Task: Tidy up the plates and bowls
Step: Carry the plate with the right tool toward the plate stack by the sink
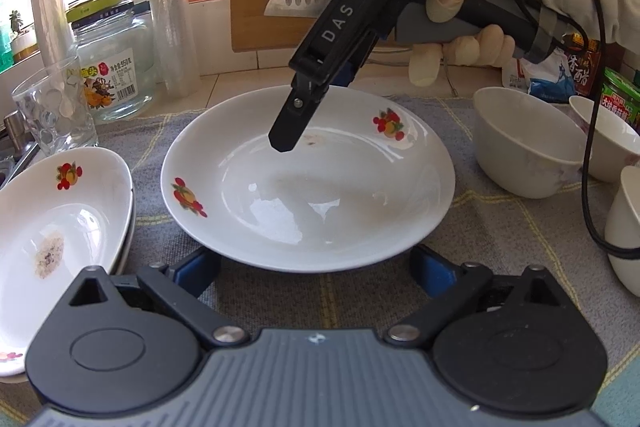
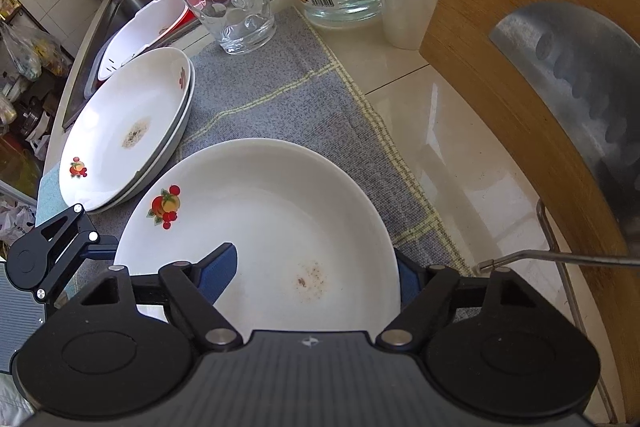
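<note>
1. The right claw (image 2: 316, 275) tips steeply down over the far side of a white plate (image 1: 308, 183) with fruit prints, which lies flat on a grey cloth (image 2: 280, 95) in the middle of the surface (image 2: 448, 147).
2. Its two blue pads straddle the plate's rim: one finger (image 2: 220, 267) sits over the inside of the dish, the other (image 2: 406, 281) just outside the edge. The jaws stand partly spread, and I cannot tell whether the pads actually press on the rim.
3. From the left wrist view, a gloved hand (image 1: 468, 27) wraps the right tool's grey handle at about 1 o'clock, fingers curled under it, with a black cable looping off to the right. The tool slopes down and leftward, and its black fingertip (image 1: 286, 137) hangs over the plate's far part.
4. The left claw (image 1: 316, 267) points down at a gentler slant toward the plate's near edge. Its blue pads are spread wide, one at each side of the near rim, and they do not grip anything.
5. At 9 o'clock from that plate, a stack of matching plates (image 1: 60, 219) rests partly off the cloth; the top one has a brownish smudge in its well.
6. At 3 o'clock stand white bowls (image 1: 528, 151), close together.
7. Behind, at 10 to 11 o'clock, a drinking glass (image 1: 52, 111) and a glass jar (image 1: 116, 67) stand upright.
8. A wooden cutting board (image 2: 532, 39) leans at the back with a cleaver (image 2: 580, 87) against it.
</note>
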The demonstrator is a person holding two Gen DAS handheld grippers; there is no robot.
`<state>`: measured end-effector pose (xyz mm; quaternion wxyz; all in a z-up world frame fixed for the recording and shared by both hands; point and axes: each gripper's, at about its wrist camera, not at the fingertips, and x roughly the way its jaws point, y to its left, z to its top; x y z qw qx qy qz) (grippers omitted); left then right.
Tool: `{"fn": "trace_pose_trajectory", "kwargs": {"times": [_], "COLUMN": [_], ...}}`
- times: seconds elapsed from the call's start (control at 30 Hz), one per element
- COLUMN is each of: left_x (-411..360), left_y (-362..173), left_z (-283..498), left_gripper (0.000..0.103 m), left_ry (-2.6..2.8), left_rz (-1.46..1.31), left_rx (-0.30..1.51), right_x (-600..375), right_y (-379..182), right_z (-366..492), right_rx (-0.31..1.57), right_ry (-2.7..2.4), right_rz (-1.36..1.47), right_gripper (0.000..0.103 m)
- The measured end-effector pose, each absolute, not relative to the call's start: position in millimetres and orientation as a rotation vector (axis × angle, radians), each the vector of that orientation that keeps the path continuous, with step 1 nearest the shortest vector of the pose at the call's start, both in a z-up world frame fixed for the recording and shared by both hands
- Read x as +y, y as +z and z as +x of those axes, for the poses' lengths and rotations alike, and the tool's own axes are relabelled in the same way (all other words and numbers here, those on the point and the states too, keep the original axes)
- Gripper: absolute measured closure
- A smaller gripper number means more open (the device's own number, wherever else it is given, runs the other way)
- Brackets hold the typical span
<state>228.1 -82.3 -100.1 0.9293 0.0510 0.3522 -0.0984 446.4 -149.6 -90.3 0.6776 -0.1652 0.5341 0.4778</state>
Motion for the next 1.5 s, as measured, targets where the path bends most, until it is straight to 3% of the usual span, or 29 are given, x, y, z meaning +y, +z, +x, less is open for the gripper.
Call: {"fn": "trace_pose_trajectory", "kwargs": {"times": [1.5], "left_x": [-58], "left_y": [-61], "left_z": [206], "left_gripper": [0.010], "left_ry": [-0.256], "left_rz": [0.124], "left_rx": [0.729], "right_x": [-144], "right_y": [-47], "right_z": [417], "right_rx": [1.170], "right_ry": [1.044], "right_rz": [-0.331], "right_gripper": [0.020]}}
